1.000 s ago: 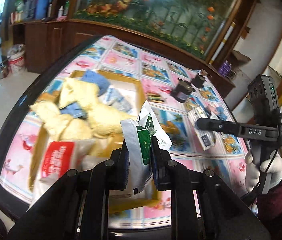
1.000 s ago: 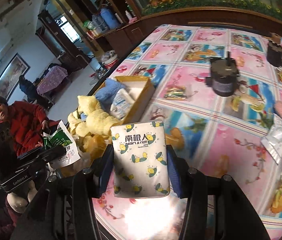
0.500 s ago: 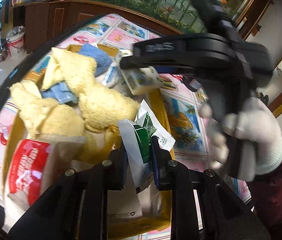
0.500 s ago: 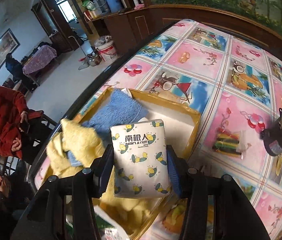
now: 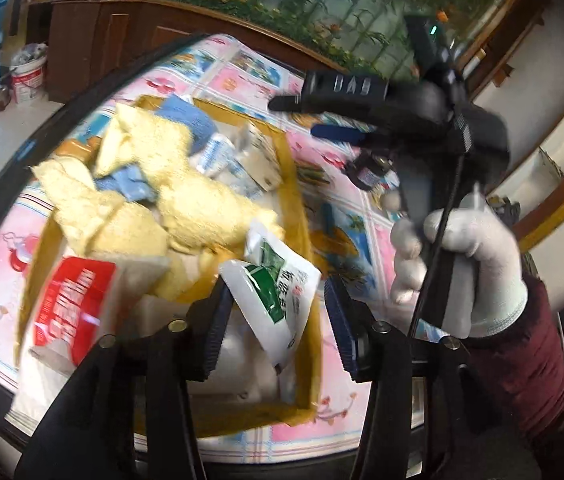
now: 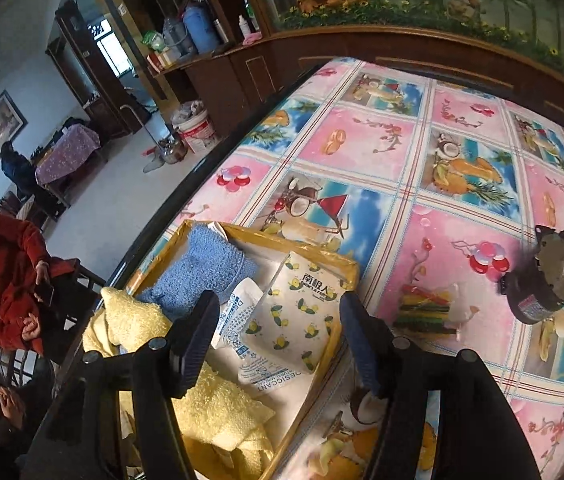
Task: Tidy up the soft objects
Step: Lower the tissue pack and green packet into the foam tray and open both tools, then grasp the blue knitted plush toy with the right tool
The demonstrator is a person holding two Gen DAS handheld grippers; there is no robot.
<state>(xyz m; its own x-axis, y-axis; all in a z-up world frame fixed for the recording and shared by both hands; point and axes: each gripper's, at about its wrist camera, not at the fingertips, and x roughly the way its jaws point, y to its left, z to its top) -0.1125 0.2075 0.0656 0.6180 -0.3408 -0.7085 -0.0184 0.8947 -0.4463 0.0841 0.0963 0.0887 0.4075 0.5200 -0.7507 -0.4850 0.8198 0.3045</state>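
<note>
Left wrist view: my left gripper hangs over the near end of the yellow cardboard tray. Its jaws have just been opening and now stand apart; the green-and-white pouch lies between them, its lower left edge at or against the left pad, clear of the right pad, so I count it as released. Yellow fleece cloths, a blue cloth and a red-and-white packet fill the tray. My white-gloved right hand carries the right gripper beyond the tray's far right side.

Right wrist view: my right gripper points down at the tray's far corner. Its jaws have just been opening and stand wide, gripping nothing. The lemon-print pack lies tilted in the tray, against a desiccant sachet, beside the blue cloth. A small motor stands well apart on the fruit-print tablecloth.
</note>
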